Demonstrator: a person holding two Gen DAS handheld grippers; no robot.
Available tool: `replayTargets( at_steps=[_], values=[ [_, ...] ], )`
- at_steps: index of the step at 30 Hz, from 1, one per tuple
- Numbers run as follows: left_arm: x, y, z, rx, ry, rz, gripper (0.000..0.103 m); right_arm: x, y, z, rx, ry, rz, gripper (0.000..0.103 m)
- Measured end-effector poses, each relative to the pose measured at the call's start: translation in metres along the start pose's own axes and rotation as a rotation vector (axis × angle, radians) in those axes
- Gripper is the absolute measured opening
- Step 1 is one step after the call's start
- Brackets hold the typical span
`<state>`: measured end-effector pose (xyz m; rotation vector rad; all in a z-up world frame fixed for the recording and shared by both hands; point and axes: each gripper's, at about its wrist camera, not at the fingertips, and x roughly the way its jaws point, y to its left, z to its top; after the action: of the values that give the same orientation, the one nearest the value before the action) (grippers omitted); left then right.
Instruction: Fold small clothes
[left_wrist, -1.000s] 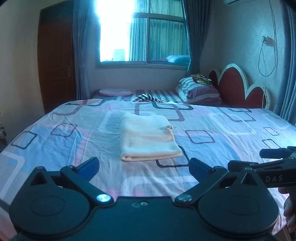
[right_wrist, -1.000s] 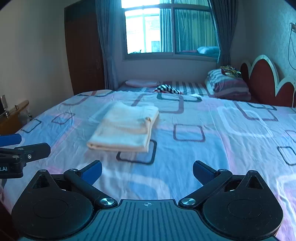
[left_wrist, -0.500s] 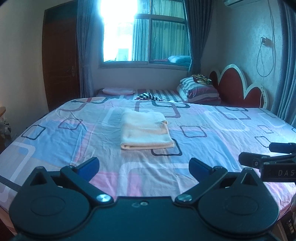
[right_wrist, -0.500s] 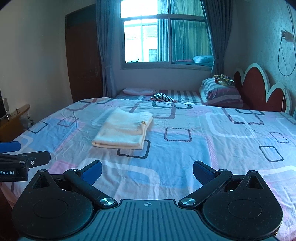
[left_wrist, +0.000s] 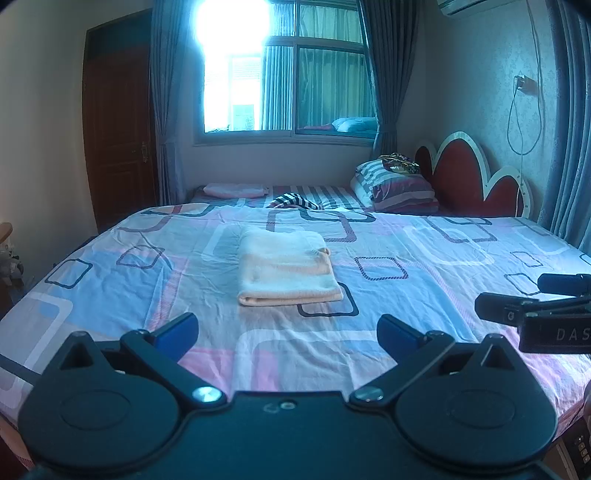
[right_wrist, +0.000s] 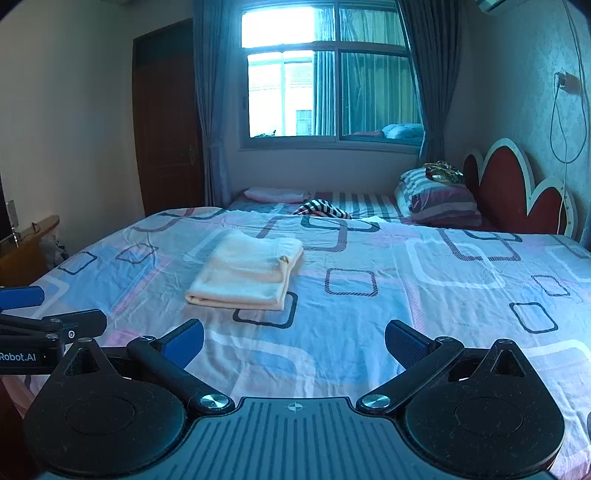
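Now both grippers sit farther back from the bed than they did a second ago, and the folded garment looks smaller in each view. Starting at the left: the left gripper hovers over the near edge of the bed covered in a pink, blue and white sheet printed with rounded squares, its blue-padded fingers spread wide with nothing between them. Ahead of it, near the middle of the bed, lies the pale peach, soft cloth garment folded into a neat rectangle, flat on the sheet and well apart from either tool. To the right, the right gripper is likewise held over the near part of the sheet, its fingers wide apart and empty; the garment lies ahead and to its left.

Over the past second the cloth itself keeps the same shape and the same place on the printed squares, while both tools back away together. I read that as the fold being finished: edges look squared, layers stacked, nothing trailing. Farther back, a striped black-and-white piece of cloth rests at the sheet's far edge; it may be the next item, though that is only a guess.
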<state>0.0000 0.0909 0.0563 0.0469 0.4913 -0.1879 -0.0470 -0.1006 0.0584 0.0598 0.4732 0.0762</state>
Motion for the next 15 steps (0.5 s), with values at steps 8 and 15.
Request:
replayTargets(
  at_steps=[8, 15],
  values=[
    [-0.0034, -0.0012, 0.0009, 0.003, -0.009, 0.003, 0.102, -0.0027, -0.0008, 0.0022, -0.003, -0.006, -0.003, 0.103],
    [-0.0037, -0.0017, 0.0052, 0.008, -0.014, 0.007, 0.102, -0.0038, -0.0032, 0.0033, -0.004, -0.003, -0.008, 0.103]
  ],
)
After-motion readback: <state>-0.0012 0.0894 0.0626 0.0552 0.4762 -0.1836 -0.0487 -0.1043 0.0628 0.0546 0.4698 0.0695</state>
